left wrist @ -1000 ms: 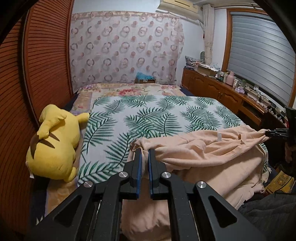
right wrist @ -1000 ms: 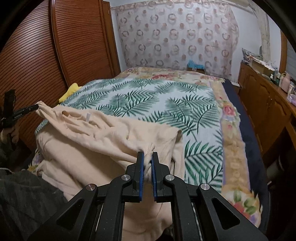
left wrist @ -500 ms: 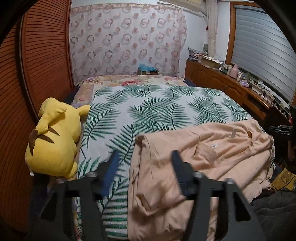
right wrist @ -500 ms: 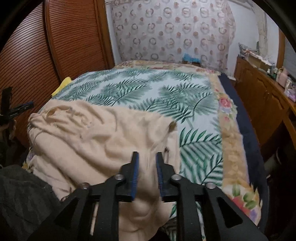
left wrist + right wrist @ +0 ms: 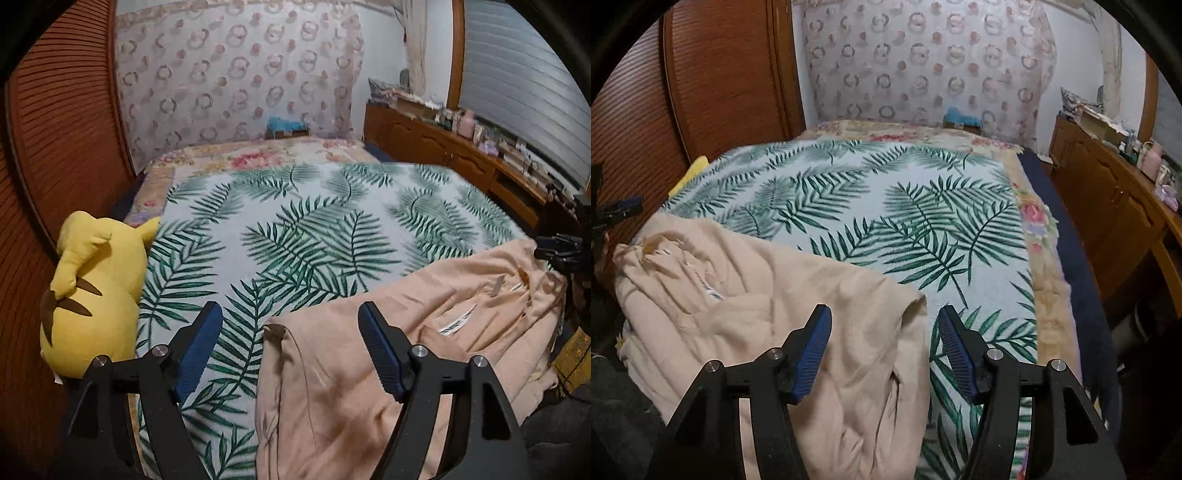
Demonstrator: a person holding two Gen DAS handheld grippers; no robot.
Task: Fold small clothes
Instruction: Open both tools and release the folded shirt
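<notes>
Both grippers, left (image 5: 290, 345) and right (image 5: 884, 349), hover with jaws spread wide, empty. Peach cotton garment (image 5: 388, 350) lies rumpled at five o'clock on the palm-print bed (image 5: 314, 229); regrasping bunched layers risks a crooked fold.

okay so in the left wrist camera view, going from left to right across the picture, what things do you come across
wooden wardrobe door → yellow plush toy → left gripper, jaws open → peach garment → right gripper at the far edge
</notes>
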